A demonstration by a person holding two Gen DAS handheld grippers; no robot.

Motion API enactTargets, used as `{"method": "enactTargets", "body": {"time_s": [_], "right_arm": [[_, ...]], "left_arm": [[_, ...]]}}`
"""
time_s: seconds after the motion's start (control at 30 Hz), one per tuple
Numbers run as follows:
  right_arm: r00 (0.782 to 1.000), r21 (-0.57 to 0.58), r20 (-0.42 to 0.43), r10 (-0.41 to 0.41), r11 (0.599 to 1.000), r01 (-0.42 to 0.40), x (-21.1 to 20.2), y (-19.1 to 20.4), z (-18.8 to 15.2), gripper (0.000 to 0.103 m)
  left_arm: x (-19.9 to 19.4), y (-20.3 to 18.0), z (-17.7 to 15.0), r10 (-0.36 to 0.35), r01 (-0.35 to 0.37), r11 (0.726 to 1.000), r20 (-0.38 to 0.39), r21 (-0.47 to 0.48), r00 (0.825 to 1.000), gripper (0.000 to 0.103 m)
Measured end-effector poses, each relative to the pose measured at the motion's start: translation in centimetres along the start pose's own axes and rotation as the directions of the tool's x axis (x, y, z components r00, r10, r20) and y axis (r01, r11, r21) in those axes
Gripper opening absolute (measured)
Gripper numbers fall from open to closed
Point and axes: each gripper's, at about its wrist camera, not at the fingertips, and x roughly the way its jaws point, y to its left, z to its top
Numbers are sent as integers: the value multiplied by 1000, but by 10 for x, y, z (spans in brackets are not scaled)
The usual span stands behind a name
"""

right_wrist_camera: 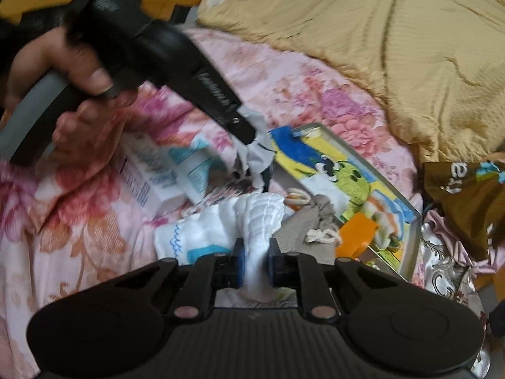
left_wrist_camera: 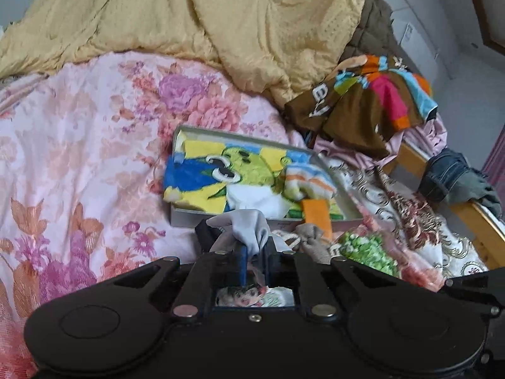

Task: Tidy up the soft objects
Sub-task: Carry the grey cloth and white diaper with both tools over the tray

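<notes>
White cloth [right_wrist_camera: 252,221] pinched by right gripper [right_wrist_camera: 255,265]; left gripper [left_wrist_camera: 254,252] clamps grey cloth [left_wrist_camera: 246,224]; box [left_wrist_camera: 189,214] at twelve o'clock; thin pinches risk slipping.

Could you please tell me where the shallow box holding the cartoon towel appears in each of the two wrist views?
Left wrist view: the shallow box lies centre frame on the floral bedding, just beyond the gripper.
Right wrist view: the box sits right of centre, tilted diagonally.
Shared landmark: the yellow quilt lies behind the box in both views.
</notes>
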Motion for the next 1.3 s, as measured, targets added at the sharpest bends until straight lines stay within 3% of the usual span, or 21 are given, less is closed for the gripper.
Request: {"method": "enactTargets", "body": {"time_s": [0.23, 0.37, 0.63, 0.93, 1.13, 1.3], "right_arm": [[996, 150, 85, 37, 988, -49, -19, -24, 12, 15], [989, 164, 142, 35, 985, -58, -26, -25, 16, 15], [972, 190, 224, -66, 982, 23, -21, -29, 13, 15], [931, 261, 317, -180, 961, 97, -5, -48, 17, 15], [913, 342, 322, -252, 930, 136, 28, -78, 27, 15], [908, 412, 302, -289, 899, 149, 61, -102, 35, 15]], "left_arm": [[-15, -7, 5, 9, -10, 1000, 50, 16, 999, 10], [-22, -8, 6, 16, -17, 1000, 62, 17, 998, 10], [-26, -15, 5, 43, -50, 996, 107, 73, 993, 10], [-11, -16, 13, 103, -124, 987, 188, 106, 977, 10], [12, -4, 33, 122, -136, 990, 232, 47, 965, 10], [42, -3, 50, 136, -156, 986, 255, 57, 957, 11]]}}
